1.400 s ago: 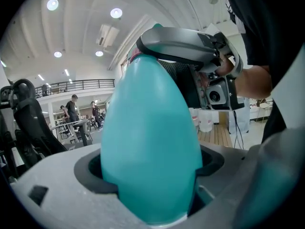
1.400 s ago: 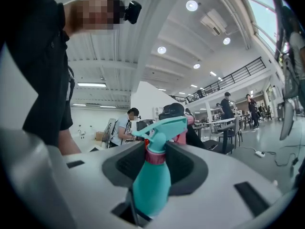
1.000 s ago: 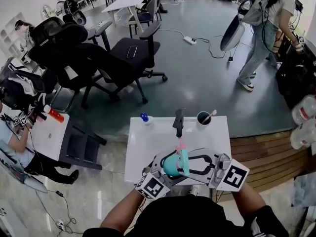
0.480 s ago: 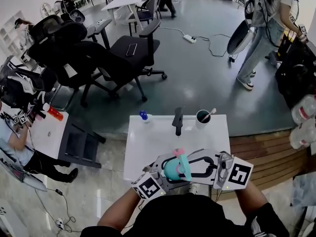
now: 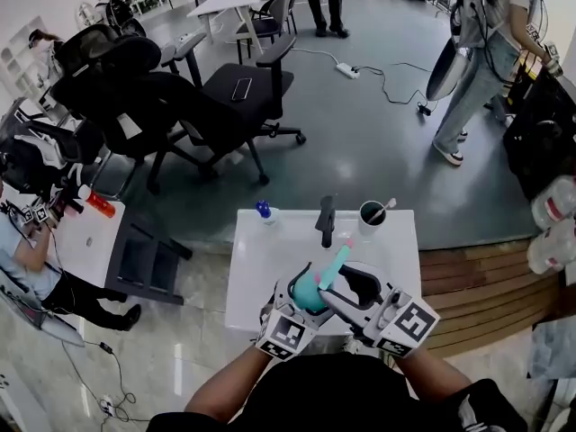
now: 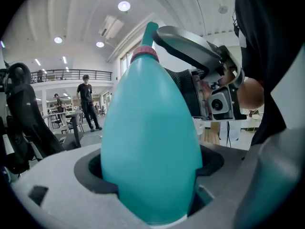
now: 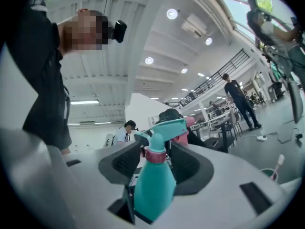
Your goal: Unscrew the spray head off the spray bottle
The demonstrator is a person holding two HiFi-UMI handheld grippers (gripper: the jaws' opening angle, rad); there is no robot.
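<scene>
A teal spray bottle [image 5: 306, 292] with a pink collar [image 7: 155, 155] and a teal spray head [image 5: 335, 261] is held above the near edge of the white table [image 5: 261, 268]. My left gripper [image 5: 302, 288] is shut on its egg-shaped body [image 6: 150, 142], which fills the left gripper view. My right gripper [image 5: 349, 282] reaches in from the right around the neck. In the right gripper view the collar and spray head [image 7: 167, 128] stand between the jaws of my right gripper [image 7: 157, 168]. Those jaws are opening, and gaps show on both sides of the collar.
At the table's far edge stand a black cup [image 5: 371, 213] with a stick in it, a black upright object [image 5: 325, 219] and a small blue-capped bottle [image 5: 263, 212]. Office chairs [image 5: 243, 97] stand beyond the table. A wooden step [image 5: 468, 282] lies to the right. People stand in the background.
The bottle has tilted, so its spray head now points up and to the right. My right gripper has swung from level to slanted and sits lower, its jaws wider.
</scene>
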